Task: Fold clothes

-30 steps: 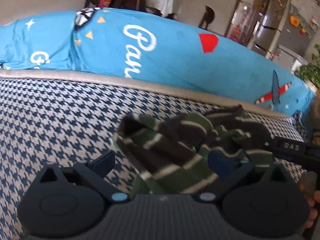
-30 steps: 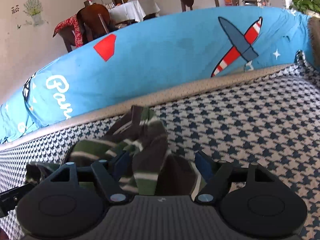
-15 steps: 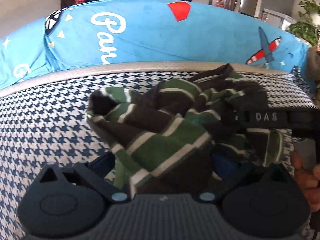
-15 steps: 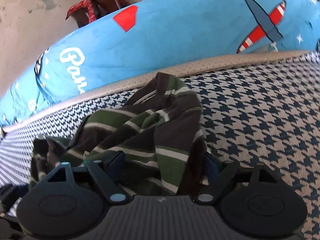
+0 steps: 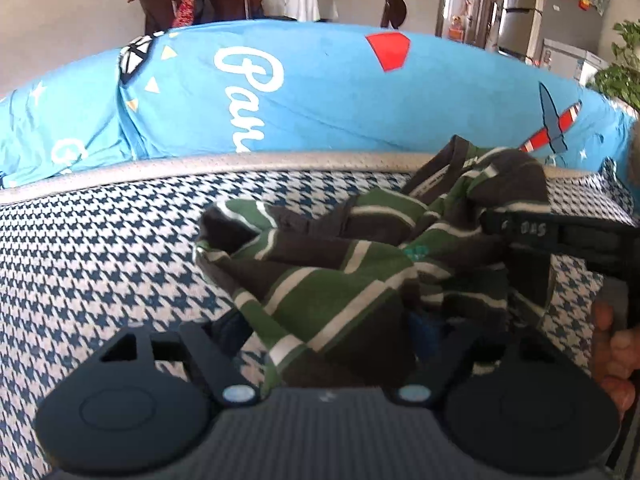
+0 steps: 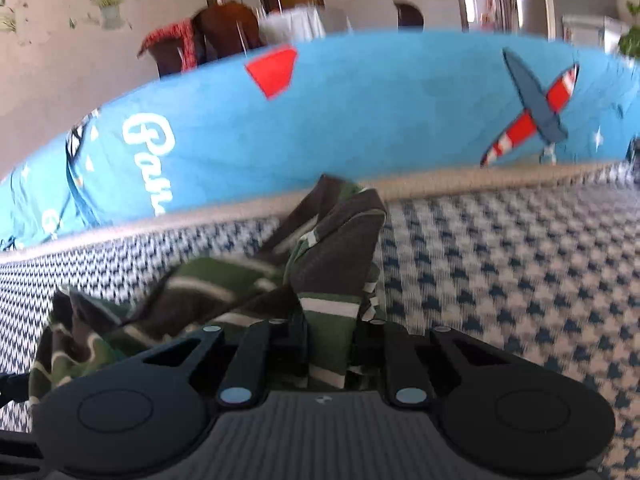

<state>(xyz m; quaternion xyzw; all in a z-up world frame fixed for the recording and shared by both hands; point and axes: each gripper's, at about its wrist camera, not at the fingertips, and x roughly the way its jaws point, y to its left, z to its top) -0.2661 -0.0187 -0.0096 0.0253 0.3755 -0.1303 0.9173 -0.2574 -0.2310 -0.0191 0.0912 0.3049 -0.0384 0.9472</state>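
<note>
**Striped garment bunched, right gripper pinching it**

The green-and-brown striped garment [image 5: 352,264] lies crumpled on the houndstooth cushion [image 5: 100,248], in front of the blue backrest cover [image 5: 312,92]. The right gripper [image 6: 326,344] has its jaws narrowed onto a fold of it. The left gripper [image 5: 324,340] stands wide, cloth draped between its fingers. Judging by this, the garment is being gathered for spreading; next, the left needs to find an edge.
</note>
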